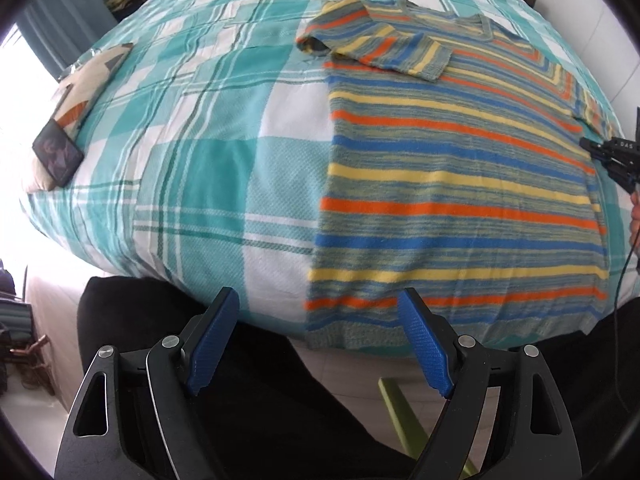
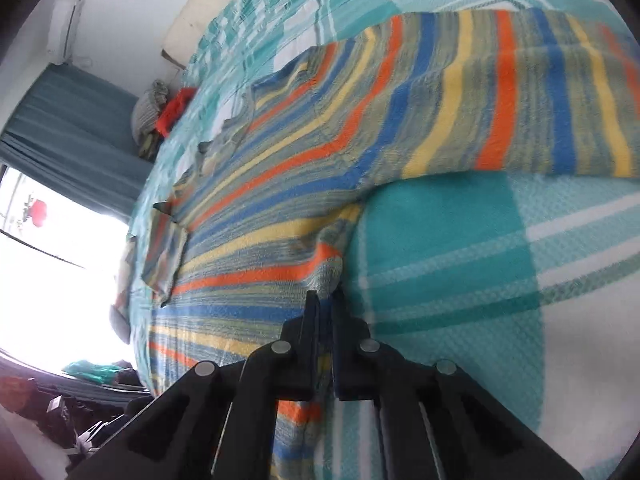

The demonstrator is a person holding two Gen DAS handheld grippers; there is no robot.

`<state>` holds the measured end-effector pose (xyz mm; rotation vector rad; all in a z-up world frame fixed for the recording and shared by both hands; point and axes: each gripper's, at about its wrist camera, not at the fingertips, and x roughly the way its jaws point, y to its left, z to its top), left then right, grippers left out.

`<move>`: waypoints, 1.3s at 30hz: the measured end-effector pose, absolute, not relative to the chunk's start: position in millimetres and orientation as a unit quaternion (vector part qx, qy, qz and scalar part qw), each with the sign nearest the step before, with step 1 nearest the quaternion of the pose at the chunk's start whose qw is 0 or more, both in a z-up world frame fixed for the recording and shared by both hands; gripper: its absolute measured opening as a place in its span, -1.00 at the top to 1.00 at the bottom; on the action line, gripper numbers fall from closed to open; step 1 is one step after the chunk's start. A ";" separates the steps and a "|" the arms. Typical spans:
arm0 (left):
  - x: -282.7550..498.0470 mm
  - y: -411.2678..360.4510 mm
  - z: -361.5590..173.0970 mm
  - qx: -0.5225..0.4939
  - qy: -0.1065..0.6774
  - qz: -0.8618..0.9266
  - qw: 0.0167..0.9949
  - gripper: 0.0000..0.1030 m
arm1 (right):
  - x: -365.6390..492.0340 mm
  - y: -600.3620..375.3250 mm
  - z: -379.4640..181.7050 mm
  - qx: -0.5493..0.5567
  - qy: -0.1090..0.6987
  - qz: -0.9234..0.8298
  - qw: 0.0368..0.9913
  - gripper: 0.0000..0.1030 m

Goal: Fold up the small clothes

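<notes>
The striped knit sweater (image 1: 460,184) lies flat on the bed (image 1: 200,152) near its front edge, one sleeve already folded in. The right gripper (image 2: 325,300) pinches the other sleeve's edge with fingers closed; the left gripper (image 1: 320,344) waits wide open and empty above the hem. I think the next move is carrying this sleeve across the body.

The left gripper (image 1: 320,312) hangs with jaws spread wide; the right gripper (image 2: 325,298) has jaws pinched together, pointing toward 12 o'clock.

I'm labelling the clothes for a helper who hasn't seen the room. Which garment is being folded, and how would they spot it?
On the teal-and-white checked bed cover, look toward the near edge. The striped sweater lies flat there, one sleeve folded across its chest. Its orange, blue and yellow bands set it apart from the plaid beneath.
</notes>
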<state>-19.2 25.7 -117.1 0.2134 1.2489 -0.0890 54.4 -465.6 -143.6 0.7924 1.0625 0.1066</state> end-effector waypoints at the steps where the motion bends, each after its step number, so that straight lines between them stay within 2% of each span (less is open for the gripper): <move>1: -18.5 33.1 -120.8 0.101 0.583 -0.035 0.805 -0.63 | 46.7 -470.5 -142.7 0.372 0.497 0.034 0.784 0.93; 6: 5.3 41.4 -142.1 0.092 0.615 -0.051 0.782 -0.58 | 38.0 -474.6 -146.5 0.355 0.504 0.014 0.787 0.95; 8: 24.6 29.9 -128.6 0.090 0.594 -0.075 0.796 -0.57 | 37.9 -473.3 -140.8 0.354 0.501 0.019 0.789 0.54; 9: 37.2 21.3 -116.9 0.095 0.573 -0.090 0.809 -0.58 | 35.5 -472.5 -134.5 0.347 0.502 0.015 0.792 0.41; 10: 49.8 10.7 -106.2 0.104 0.551 -0.105 0.821 -0.59 | 31.2 -470.8 -124.8 0.330 0.500 0.003 0.800 0.16; 11: 63.1 -1.9 -97.0 0.116 0.529 -0.124 0.831 -0.67 | 24.2 -469.2 -112.6 0.308 0.494 -0.011 0.813 -0.03; 12: 77.4 -16.8 -91.1 0.135 0.511 -0.146 0.836 -0.76 | 16.8 -465.6 -100.8 0.287 0.484 -0.020 0.827 -0.06; 14: 102.5 -56.4 -90.9 0.188 0.480 -0.180 0.838 -0.76 | -3.7 -461.4 -80.7 0.263 0.465 -0.025 0.845 -0.08; 18: 139.7 -128.1 -134.1 0.292 0.473 -0.235 0.797 -0.74 | -49.1 -451.7 -62.8 0.267 0.445 -0.029 0.854 -0.12; 19: 149.2 -138.3 -151.0 0.304 0.489 -0.238 0.782 -0.69 | -58.8 -447.7 -61.5 0.270 0.442 -0.031 0.855 -0.12; 21: 173.8 -139.5 -178.8 0.267 0.550 -0.248 0.752 -0.11 | -75.8 -437.7 -60.2 0.277 0.437 -0.028 0.856 -0.12; 22: 183.6 -130.9 -179.9 0.219 0.570 -0.248 0.752 0.01 | -84.2 -433.3 -60.2 0.278 0.434 -0.028 0.856 -0.12; 23: 193.4 -118.0 -173.2 0.171 0.577 -0.239 0.762 0.73 | -91.1 -428.1 -60.1 0.278 0.432 -0.029 0.858 -0.12; 24: 202.7 -102.2 -164.6 0.127 0.586 -0.232 0.766 0.95 | -96.6 -423.4 -59.9 0.281 0.428 -0.028 0.858 -0.12; 27: 223.1 -25.8 -115.9 -0.006 0.554 -0.206 0.807 0.95 | -111.8 -415.1 -62.1 0.293 0.418 -0.028 0.860 -0.12; 30: 239.9 82.6 -83.4 -0.127 0.519 -0.110 0.838 0.95 | -121.5 -409.7 -67.2 0.296 0.412 -0.035 0.861 -0.12; 34: 250.5 200.5 -105.5 -0.205 0.519 0.060 0.827 0.96 | -117.5 -404.4 -76.6 0.294 0.414 -0.040 0.861 -0.12; 36: 247.7 223.4 -124.4 -0.203 0.530 0.086 0.819 0.97 | -113.2 -403.2 -79.9 0.302 0.416 -0.036 0.857 -0.12; 39: 244.0 216.3 -146.5 -0.188 0.546 0.087 0.812 0.97 | -109.5 -397.9 -81.7 0.288 0.422 -0.038 0.859 -0.12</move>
